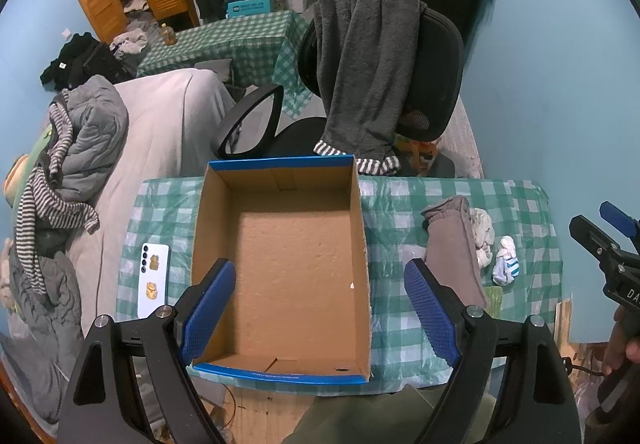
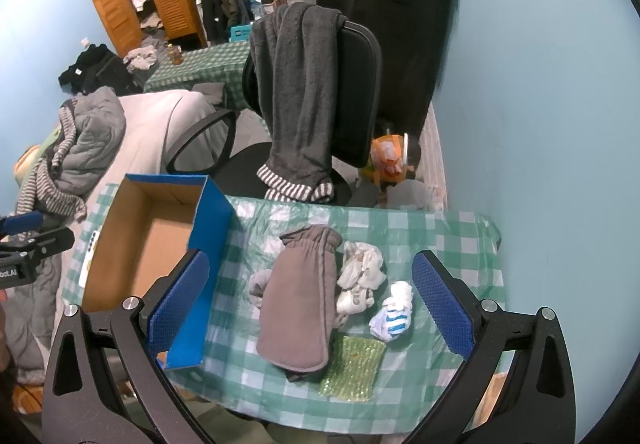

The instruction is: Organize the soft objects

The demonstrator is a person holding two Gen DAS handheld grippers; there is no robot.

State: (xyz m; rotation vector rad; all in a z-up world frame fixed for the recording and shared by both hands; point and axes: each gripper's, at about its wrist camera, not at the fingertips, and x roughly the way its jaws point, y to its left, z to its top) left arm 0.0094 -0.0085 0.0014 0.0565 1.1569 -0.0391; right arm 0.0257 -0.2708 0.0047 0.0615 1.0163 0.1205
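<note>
An open, empty cardboard box with blue outer walls [image 1: 280,268] [image 2: 212,228] stands on the green checked table [image 1: 420,324] [image 2: 440,240]. To its right lie a grey-brown mitten [image 2: 298,304] [image 1: 452,248], a cream crumpled sock [image 2: 360,276] [image 1: 482,236], a white sock with blue stripes [image 2: 394,310] [image 1: 506,260], a small grey sock [image 2: 258,286] and a green sponge cloth [image 2: 352,372]. My left gripper [image 1: 316,308] is open above the box's near part. My right gripper [image 2: 308,308] is open over the soft items, empty.
A white phone [image 1: 153,280] lies on the table left of the box. An office chair with a grey towel over it [image 1: 372,76] [image 2: 304,92] stands behind the table. A bed with clothes [image 1: 100,148] is at the left. The blue wall [image 2: 540,124] bounds the right.
</note>
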